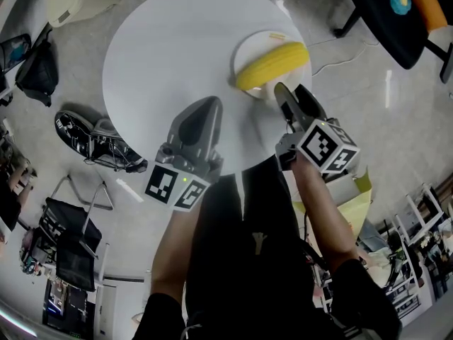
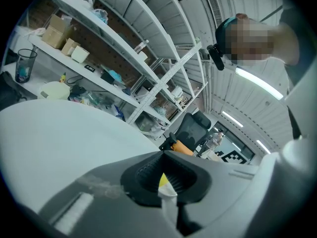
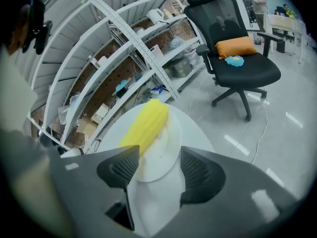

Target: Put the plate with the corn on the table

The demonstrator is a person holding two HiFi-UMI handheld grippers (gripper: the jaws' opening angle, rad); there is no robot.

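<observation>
Step in hand, judged: release after set-down.

Right claw [image 1: 289, 91]: spread wide, no squeeze on the plate [image 1: 251, 44].

Plate: just ahead of that claw, flat on the worktop [image 1: 177, 55] near its edge, corn [image 1: 272, 64] lying across it.

Left claw [image 1: 207, 105]: closed, empty, well to the plate's other side.

Next move: straight withdrawal of the right claw, no nudging of the rim.

Head view only: both claws together.

Right gripper view only: near rim between the jaws, office chair [image 3: 237, 58] beyond.
</observation>
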